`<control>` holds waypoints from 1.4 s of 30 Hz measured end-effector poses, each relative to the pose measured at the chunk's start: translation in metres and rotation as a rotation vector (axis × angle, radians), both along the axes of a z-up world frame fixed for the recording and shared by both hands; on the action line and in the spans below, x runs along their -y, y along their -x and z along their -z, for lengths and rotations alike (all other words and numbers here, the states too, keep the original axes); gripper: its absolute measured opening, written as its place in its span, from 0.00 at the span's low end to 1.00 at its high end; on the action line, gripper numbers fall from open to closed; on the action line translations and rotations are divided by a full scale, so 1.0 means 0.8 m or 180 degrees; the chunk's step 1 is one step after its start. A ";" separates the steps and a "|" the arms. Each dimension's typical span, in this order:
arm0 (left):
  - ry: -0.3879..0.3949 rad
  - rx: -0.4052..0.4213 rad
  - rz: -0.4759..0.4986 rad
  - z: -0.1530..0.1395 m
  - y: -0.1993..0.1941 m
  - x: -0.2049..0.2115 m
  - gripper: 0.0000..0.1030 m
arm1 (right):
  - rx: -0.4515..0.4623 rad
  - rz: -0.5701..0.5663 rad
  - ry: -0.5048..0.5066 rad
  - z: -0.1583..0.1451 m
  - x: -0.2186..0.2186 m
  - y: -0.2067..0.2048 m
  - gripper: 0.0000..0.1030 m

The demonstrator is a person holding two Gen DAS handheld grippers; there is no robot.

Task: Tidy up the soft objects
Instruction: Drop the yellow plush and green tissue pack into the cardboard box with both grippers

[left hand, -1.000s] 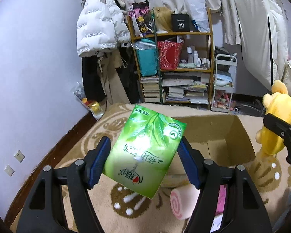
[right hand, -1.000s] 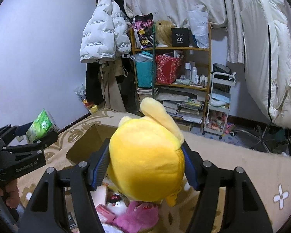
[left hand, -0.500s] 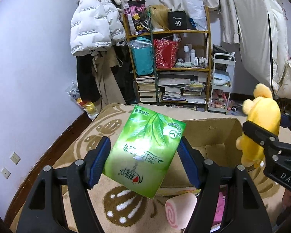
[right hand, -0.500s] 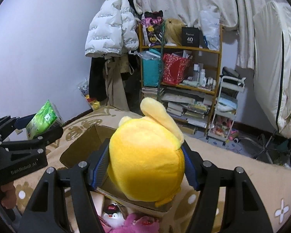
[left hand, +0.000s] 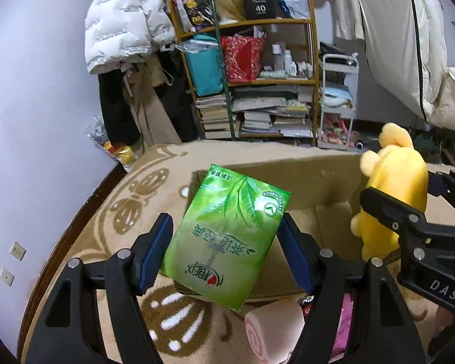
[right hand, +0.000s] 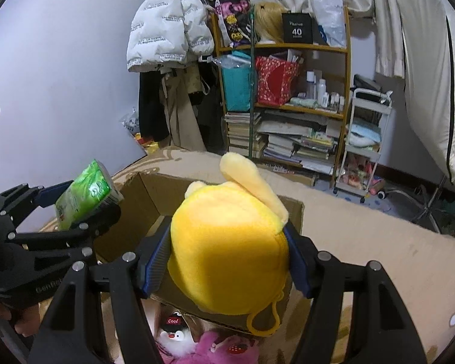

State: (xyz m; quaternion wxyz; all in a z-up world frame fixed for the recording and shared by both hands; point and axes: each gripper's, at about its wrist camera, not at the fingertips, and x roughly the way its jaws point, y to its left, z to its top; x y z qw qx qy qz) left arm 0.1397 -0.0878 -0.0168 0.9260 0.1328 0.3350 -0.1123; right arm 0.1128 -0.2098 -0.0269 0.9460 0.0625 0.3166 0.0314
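The left gripper (left hand: 224,250) had its jaws clamped on a green tissue pack (left hand: 227,236), a soft, glossy plastic brick printed with leaves and white characters. The blue ribbed pads (left hand: 154,254) pressed its long sides, and the pack stood tilted, its top corner leaning right, raised over the near left corner of the box (left hand: 324,194). That box was plain brown cardboard, open-topped, resting on a beige rug (left hand: 130,212) with a looped brown and white pattern. Below the pack, on the rug just outside the box's near wall, lay a pink swirl-ended roll plush (left hand: 273,327).

From the right wrist view, the left gripper reached in from the left edge with the pack's end showing, a hand (right hand: 21,321) partly visible on its handle.

The right gripper (right hand: 227,261) had its jaws spread wide and pressed on a plush (right hand: 227,254), rounded, fuzzy and bright yellow, with a paler floppy ear on top and a yellow loop hanging beneath. The plush was held above the box's near edge, pointing toward its open inside. Beneath it lay a fuzzy pink toy (right hand: 215,348) and a small white figure in a black cap (right hand: 173,330).
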 end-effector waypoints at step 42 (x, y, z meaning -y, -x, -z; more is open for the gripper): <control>0.0023 -0.0338 -0.0001 0.031 -0.014 -0.010 0.85 | -0.0209 -0.0094 -0.0435 0.031 0.017 -0.012 0.80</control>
